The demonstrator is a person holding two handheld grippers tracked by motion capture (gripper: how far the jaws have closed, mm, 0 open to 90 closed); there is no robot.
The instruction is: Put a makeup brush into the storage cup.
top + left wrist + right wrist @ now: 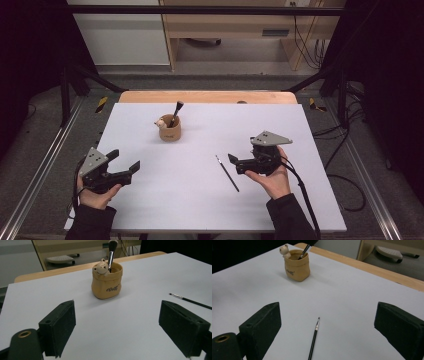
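- right tongs (235,164) near the front right part of the white surface (200,210), held in the person's right hand (272,177), jaws spread wide, nothing held
- in the right gripper view the two black jaws stand wide apart low in the frame, thin black brush (314,338) lying flat on the surface between them, not touched by either jaw
- thin black brush (227,173) lies just beside the right tongs toward the middle of the surface, tip toward the far edge, handle toward the front edge
- left tongs (124,161) near the front left corner of the surface, in the left hand (97,192), jaws wide open, empty
- left gripper view: jaws well apart, tan pouch-shaped holder (107,281) ahead between them, well apart from the jaws
- tan holder (170,128) stands upright nearer the far edge, a little left of centre, well apart from both tongs
- small bear figure (101,267) sits at the holder's rim
- fluffy makeup brush (111,252) stands in the holder, bristles up, leaning slightly
- wooden edge (207,96) runs along the far side of the surface
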